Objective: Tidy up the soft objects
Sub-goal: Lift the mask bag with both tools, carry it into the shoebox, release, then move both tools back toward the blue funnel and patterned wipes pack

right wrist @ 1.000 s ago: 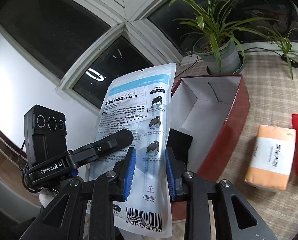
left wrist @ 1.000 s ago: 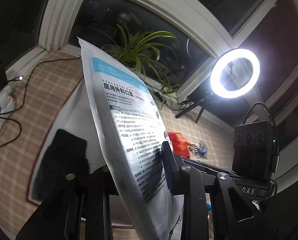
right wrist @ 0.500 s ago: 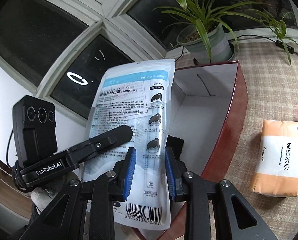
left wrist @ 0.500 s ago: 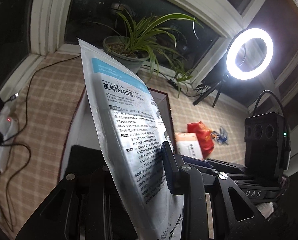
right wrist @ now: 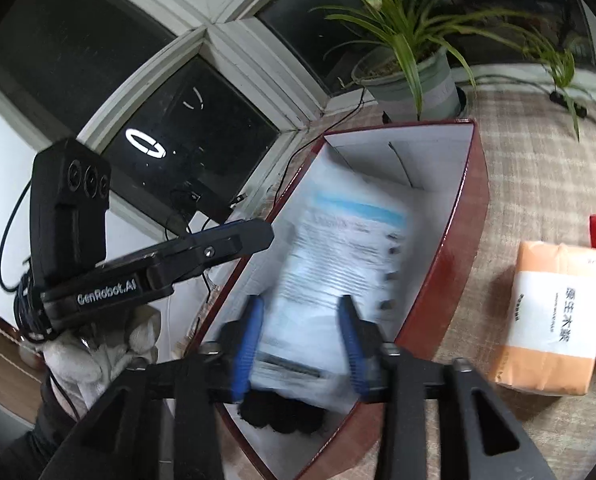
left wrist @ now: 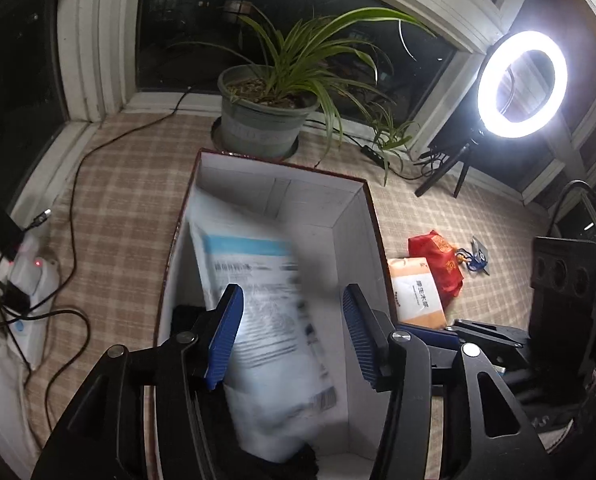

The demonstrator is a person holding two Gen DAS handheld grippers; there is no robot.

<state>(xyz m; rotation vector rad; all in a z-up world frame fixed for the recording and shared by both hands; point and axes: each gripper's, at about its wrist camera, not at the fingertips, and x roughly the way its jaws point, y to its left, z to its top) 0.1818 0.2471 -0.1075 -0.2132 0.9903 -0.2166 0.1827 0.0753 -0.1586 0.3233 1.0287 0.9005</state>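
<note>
**Both grippers apart, mask pack in the box**

Left gripper (left wrist: 292, 334): blue fingers (left wrist: 224, 334) stand wide, jaws have just been opening, nothing pressed between them. The mask pack (left wrist: 266, 328) shows through the gap, blurred, not touched by either pad.

Right gripper (right wrist: 300, 344): fingers (right wrist: 248, 344) also apart, jaws have just been opening; pads blurred, pack (right wrist: 338, 280) seen between them but clear of both.

Mask pack: white pouch with a light blue band and printed text, lying tilted inside the box (left wrist: 350, 240), top end toward the far wall, lower end over a black soft item (right wrist: 282, 416) at the near end of the box. Whether the pack has settled, cannot tell; it is smeared in both views.

Box: dark red outside, white inside, open top, on the checked surface (left wrist: 130, 208).

Right of the box, on the surface: orange tissue pack (right wrist: 550, 320) with a white label, just beside it a red bag (left wrist: 438, 264); the two touch in the left view.

Behind the box: potted plant (left wrist: 266, 120) near the window. Ring light (left wrist: 522, 84) lit at far right. Cables (left wrist: 74, 216) and a power strip (left wrist: 26, 280) at left.

Gloved hand (right wrist: 94, 356) holds the left gripper in the right view.
</note>
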